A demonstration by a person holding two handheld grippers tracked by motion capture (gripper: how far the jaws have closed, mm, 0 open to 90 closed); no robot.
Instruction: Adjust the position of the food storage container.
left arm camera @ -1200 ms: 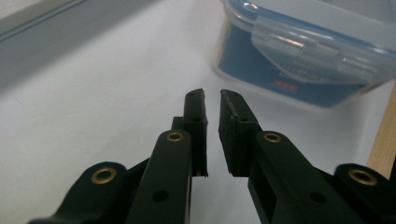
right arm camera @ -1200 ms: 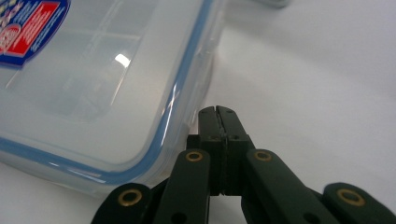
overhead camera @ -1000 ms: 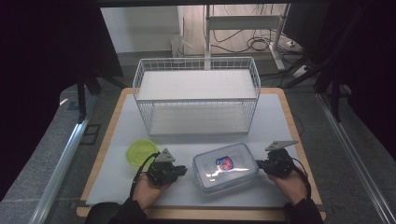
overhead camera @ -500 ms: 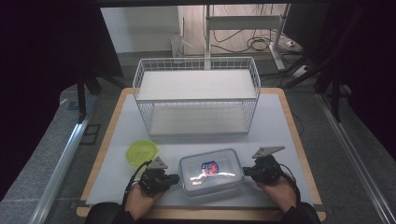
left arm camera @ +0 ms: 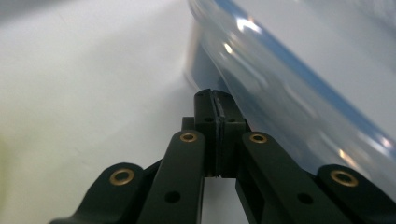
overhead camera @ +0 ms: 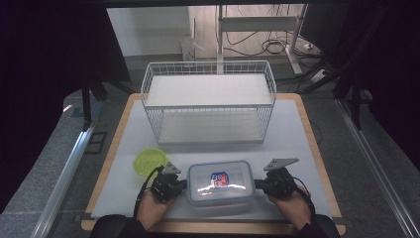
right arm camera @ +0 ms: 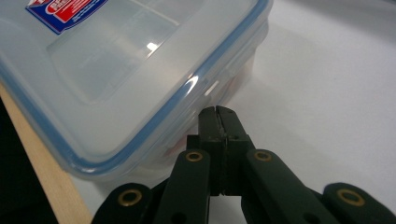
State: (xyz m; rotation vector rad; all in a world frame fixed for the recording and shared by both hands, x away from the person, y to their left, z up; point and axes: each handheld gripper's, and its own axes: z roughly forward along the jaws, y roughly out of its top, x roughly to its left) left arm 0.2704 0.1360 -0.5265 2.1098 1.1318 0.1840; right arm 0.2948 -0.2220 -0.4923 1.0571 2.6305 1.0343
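Left claw [overhead camera: 182, 185]: jaws pressed together, no gap between the black pads; nothing clamped; tips right at the left end wall of the clear rectangular plastic food box with a blue-sealed lid [overhead camera: 221, 182], touching or a hair off, cannot tell which.
Left claw, own view [left arm camera: 215, 100]: closed tips at the foot of the box's rounded corner [left arm camera: 261, 70]; blurred blue seal line running away up and to the right of the tips.
Right claw [overhead camera: 257, 186]: jaws likewise shut flat on each other, gripping nothing; tips against the right end of the box.
Right claw, own view [right arm camera: 218, 116]: closed tips tucked under the lid's side flap, just below the blue rim [right arm camera: 154, 74]; contact likely, not certain.
Box relative to claws: squarely between the two, lid up, flat on the white-topped counter with a pale wooden rim [overhead camera: 297, 144]; one claw at each short end.
Hands: left hand [overhead camera: 154, 206] behind the left claw, right hand [overhead camera: 293, 204] behind the right claw, both near the counter's front edge.
Label: red, white and blue sticker on the lid [overhead camera: 219, 178], ahead and to the left of the right claw in its own view [right arm camera: 65, 10]; lettering too cropped and blurred to read.
Round yellow-green plastic bowl [overhead camera: 150, 161]: just beyond and outward of the left claw, apart from the box.
White wire-mesh basket rack [overhead camera: 210, 101]: well beyond both claws, standing upright at the far half of the counter.
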